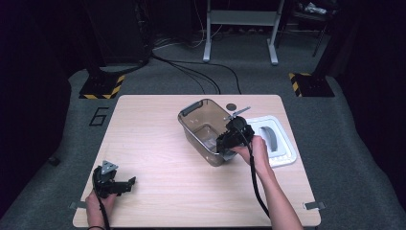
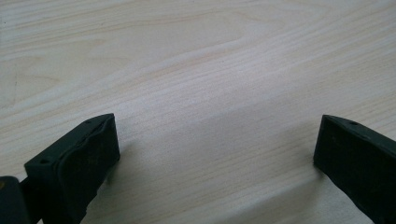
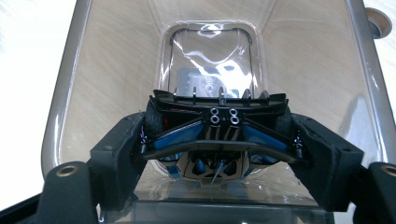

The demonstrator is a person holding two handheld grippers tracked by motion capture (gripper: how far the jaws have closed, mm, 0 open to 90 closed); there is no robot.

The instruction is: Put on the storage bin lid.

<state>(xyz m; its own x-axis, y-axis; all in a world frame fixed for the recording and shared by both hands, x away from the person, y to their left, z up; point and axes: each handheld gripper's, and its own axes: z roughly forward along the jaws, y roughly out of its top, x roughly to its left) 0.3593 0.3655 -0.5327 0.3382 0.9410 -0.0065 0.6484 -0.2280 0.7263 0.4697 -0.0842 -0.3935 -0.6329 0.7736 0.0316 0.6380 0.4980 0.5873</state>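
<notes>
Right gripper (image 3: 215,154) clenched on a blue-and-black toy car (image 3: 215,135), car hanging nose-down inside the clear plastic bin (image 1: 191,115) near the table (image 1: 158,158) centre, white lid (image 1: 282,148) just beside the bin, left gripper (image 1: 127,183) released, jaws wide above bare wood

The table (image 1: 158,143) at the centre of the high view looks like pale wood laminate, smooth and matt, its grain plain in the left gripper view. The bin (image 3: 74,93) is clear, smoke-tinted plastic, glossy with bright glints, rimmed in grey. Lower centre of the right gripper view, the toy car (image 3: 217,135) is black and blue plastic with small shiny metal-looking tailpipes. The lid (image 1: 282,143) at centre right looks white, smooth plastic. The right gripper (image 3: 217,154) and left gripper (image 2: 215,154) have matt black, slightly rough pads.
</notes>
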